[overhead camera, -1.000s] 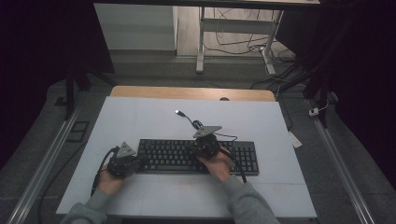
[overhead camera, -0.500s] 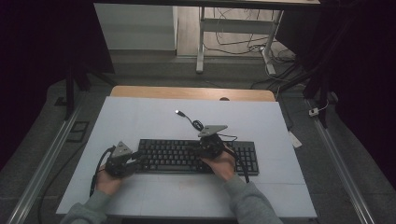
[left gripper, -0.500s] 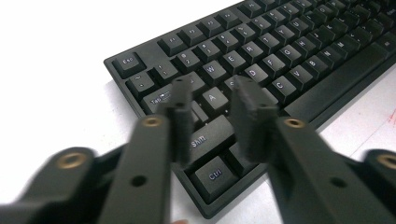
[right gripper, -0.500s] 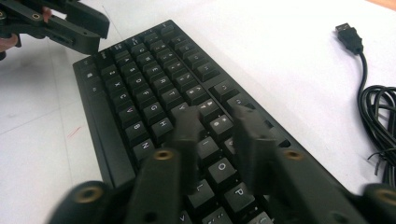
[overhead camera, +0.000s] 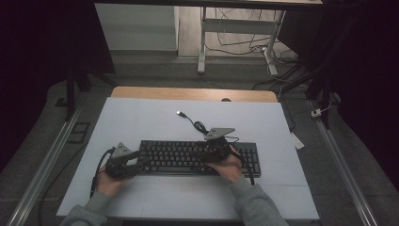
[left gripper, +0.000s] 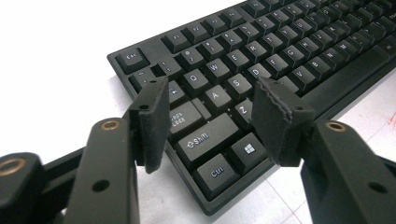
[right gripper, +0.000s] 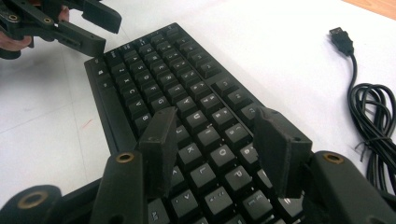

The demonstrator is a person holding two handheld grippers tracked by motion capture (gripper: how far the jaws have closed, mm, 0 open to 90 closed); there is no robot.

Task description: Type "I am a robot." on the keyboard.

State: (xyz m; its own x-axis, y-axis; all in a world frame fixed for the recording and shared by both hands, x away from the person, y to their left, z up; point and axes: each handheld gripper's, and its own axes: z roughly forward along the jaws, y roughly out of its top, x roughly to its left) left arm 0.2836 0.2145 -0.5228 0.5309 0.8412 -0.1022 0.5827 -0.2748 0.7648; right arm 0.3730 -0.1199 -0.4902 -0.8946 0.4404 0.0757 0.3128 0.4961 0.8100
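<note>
Both grippers' fingers (left gripper: 154, 121) gape above keyboard (overhead camera: 188, 157); keycaps legible close-up.

Keyboard (left gripper: 261, 88): far end cut off at 2 o'clock. Cable (right gripper: 373, 121): coil cut off at 3 o'clock edge.

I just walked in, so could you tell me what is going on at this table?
A person holds a gripper in each hand over a black keyboard on the white table. The left gripper is at its Shift corner, the right gripper above the letter keys. Both jaws have just been opening, with nothing gripped. The coiled USB cable lies alongside.
</note>
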